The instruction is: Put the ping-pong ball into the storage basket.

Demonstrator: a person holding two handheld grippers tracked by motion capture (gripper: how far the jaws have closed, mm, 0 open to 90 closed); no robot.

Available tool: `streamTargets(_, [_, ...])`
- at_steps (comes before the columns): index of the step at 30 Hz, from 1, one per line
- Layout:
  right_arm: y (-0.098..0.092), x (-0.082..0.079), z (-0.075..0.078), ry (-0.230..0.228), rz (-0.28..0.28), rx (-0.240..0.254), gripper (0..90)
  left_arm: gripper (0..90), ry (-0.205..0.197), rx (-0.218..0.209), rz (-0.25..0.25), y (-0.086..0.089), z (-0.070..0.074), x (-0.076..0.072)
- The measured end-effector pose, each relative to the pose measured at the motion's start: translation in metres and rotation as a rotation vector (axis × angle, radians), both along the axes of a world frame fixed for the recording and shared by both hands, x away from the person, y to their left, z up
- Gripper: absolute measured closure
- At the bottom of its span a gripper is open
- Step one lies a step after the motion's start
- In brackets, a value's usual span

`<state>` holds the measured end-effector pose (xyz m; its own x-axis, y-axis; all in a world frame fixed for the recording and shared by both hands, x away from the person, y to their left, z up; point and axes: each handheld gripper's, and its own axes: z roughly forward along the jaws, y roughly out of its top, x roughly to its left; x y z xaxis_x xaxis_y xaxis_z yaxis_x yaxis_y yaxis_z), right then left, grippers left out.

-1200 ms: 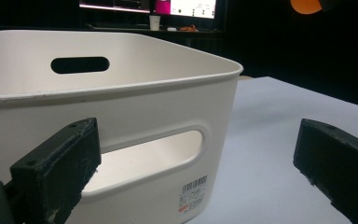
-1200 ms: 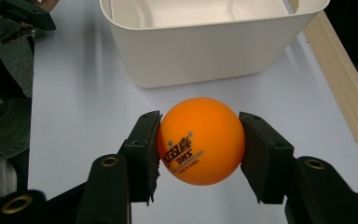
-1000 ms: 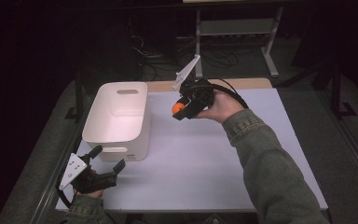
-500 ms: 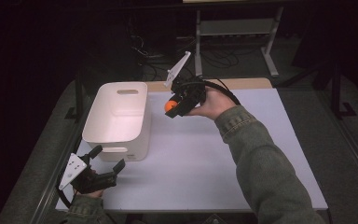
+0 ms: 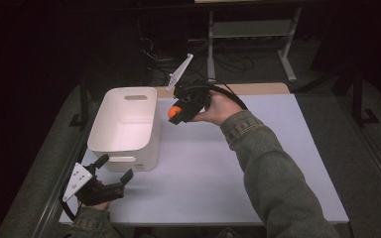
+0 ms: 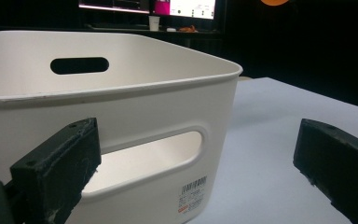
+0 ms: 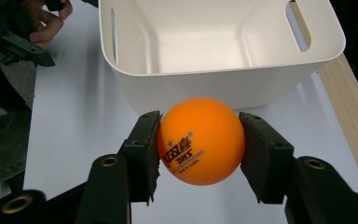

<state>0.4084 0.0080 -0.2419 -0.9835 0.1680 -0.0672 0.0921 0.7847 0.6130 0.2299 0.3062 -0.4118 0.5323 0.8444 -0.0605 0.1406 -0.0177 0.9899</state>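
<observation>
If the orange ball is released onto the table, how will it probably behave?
The ball is round and smooth, so it would probably roll. Its print suggests a table-tennis ball, likely light and bouncy. The right tongs hold it by two flat pads only, so it may slip.

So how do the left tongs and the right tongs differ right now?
The right tongs are shut on the orange ball; the left tongs are open with nothing between them. The right tongs are up beside the white bin, while the left tongs sit low at the table's near edge. Both point toward the bin.
</observation>
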Motion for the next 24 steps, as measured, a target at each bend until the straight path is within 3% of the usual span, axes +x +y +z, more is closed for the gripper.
streamTargets(24, [0.034, 0.005, -0.006, 0.008, 0.044, -0.011, 49.6, 0.1, 0.008, -0.004, -0.003, -0.001, 0.000, 0.000])
